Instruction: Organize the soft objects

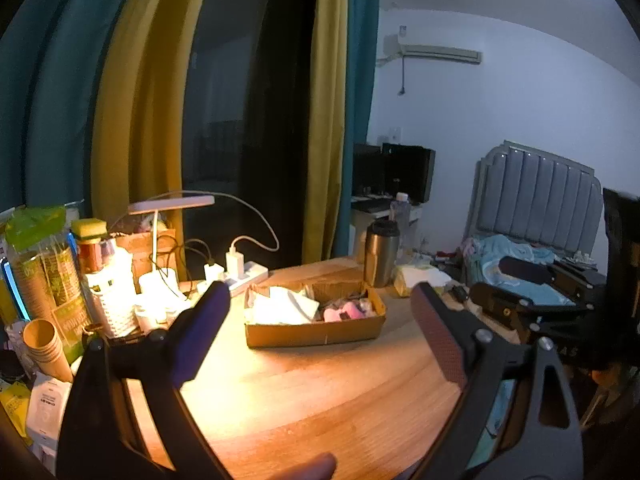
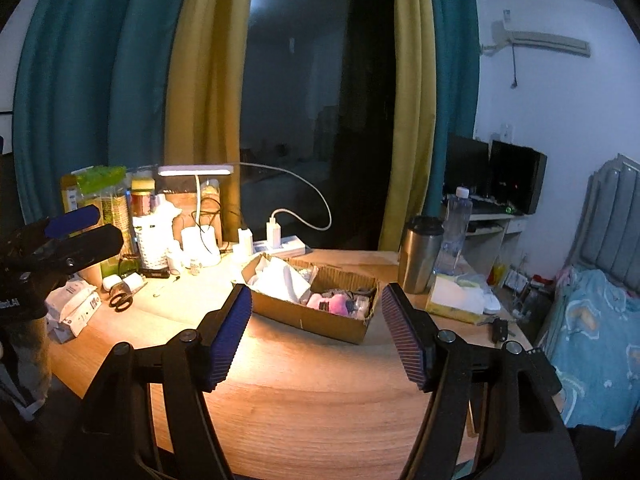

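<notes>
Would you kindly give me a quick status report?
Left gripper open, empty. Right gripper open, empty. Soft items in cardboard box, untouched. Bare table ahead.

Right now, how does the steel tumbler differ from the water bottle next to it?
The tumbler is opaque brushed metal; the bottle is clear plastic. The tumbler has a dark lid, the bottle a small white cap. The tumbler is wider and shorter, the bottle slimmer and taller. Both stand upright near the table edge, behind the tissue pack.
</notes>
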